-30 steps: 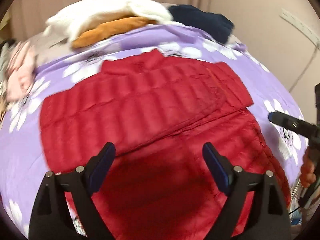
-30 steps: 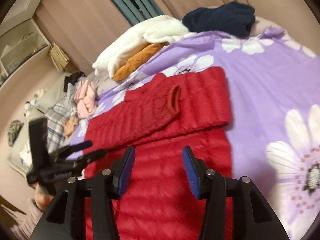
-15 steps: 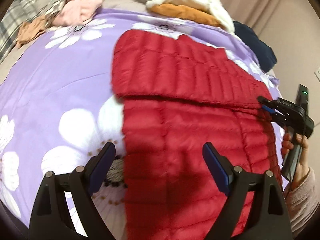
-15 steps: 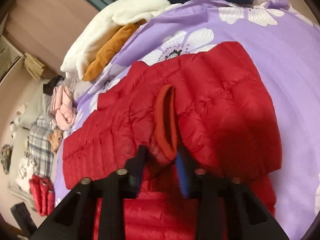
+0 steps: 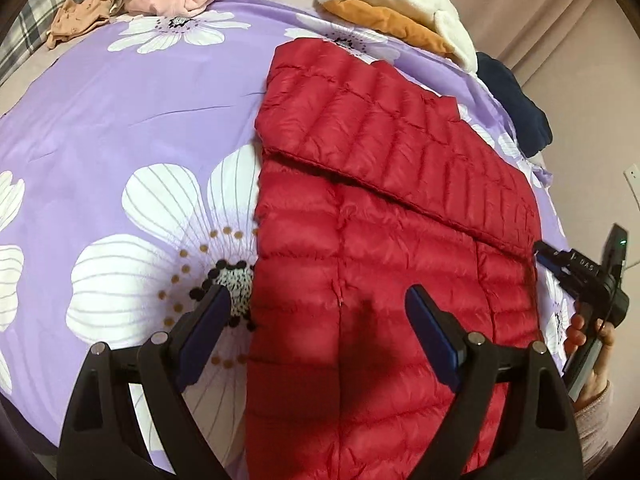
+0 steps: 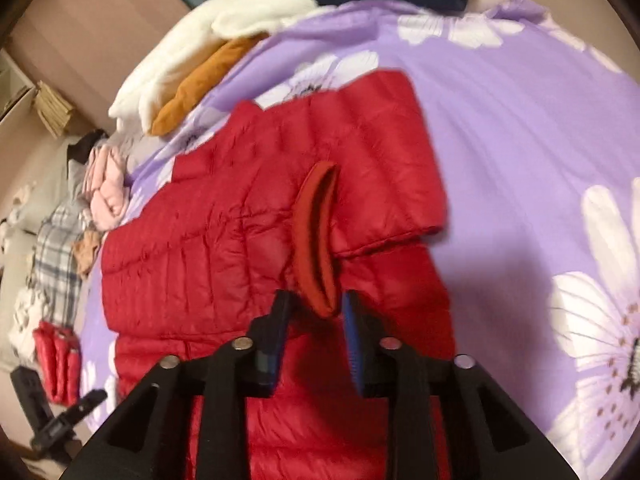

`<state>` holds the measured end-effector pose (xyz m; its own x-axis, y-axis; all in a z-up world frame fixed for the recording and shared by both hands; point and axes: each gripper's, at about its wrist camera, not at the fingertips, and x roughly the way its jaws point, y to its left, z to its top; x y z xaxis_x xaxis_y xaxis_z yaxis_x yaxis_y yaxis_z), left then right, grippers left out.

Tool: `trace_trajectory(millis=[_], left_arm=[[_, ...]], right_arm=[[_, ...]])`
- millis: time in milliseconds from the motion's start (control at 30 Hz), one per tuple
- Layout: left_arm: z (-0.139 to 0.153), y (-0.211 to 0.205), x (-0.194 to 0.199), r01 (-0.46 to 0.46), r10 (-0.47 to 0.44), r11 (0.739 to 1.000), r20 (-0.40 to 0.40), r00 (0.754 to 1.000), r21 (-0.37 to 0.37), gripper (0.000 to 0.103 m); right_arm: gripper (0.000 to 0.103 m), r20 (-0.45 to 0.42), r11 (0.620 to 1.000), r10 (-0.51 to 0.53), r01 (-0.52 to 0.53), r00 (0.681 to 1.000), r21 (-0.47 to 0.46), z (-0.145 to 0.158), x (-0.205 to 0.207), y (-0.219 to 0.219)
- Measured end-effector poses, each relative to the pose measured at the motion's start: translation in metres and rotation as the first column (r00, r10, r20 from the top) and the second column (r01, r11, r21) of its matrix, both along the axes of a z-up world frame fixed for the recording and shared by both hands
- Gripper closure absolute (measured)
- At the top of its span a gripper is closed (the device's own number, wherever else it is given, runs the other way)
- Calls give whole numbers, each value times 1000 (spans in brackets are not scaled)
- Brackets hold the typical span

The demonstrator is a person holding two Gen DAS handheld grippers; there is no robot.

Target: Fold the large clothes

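Left gripper (image 5: pixel 316 316) hangs w/ fingers wide apart, holding nothing, over the near left edge of the red jacket (image 5: pixel 392 248), which lies flat on the bed (image 5: pixel 120 120). Right gripper (image 6: pixel 314 320) has fingers drawn nearly together round the ribbed cuff (image 6: pixel 316 240) of a sleeve already laid across the jacket's far half. So I'd judge approx. the 1st fold done; sleeve tidying and folding the body over still left, while the other clothes (image 5: pixel 384 4) piled at the far end wait unfolded.
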<state>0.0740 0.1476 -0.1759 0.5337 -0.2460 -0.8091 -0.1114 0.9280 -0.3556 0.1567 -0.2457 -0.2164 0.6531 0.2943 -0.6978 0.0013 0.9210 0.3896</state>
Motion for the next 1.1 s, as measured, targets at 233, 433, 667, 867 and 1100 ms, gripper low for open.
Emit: trace_trajectory(millis=[233,433,667,867,1100], left_arm=[[-7,4,-12,-22,21,999,-31,999,-37,13],[-10,-6,-27,-13,11,999,-44,999,-39,13],[-15,-4,-43,-39,36,998,-57,998,-50,13],[-18,2,-54,-59,56,997,-64,996,-52,13],[-20,7,-60,-78,74,994,-58,996,-82,13]], right_arm=[[67,237,990,109,-84,965,-114,35,-16,25],[67,172,974,175,-145,969,-172,11,14,59],[67,24,959,203,-194,979,-207,-25,39,68],[66,46,974,211,-206,976,-91,-3,12,46],[45,89,990,137,-138,987,6,10,-49,-22]])
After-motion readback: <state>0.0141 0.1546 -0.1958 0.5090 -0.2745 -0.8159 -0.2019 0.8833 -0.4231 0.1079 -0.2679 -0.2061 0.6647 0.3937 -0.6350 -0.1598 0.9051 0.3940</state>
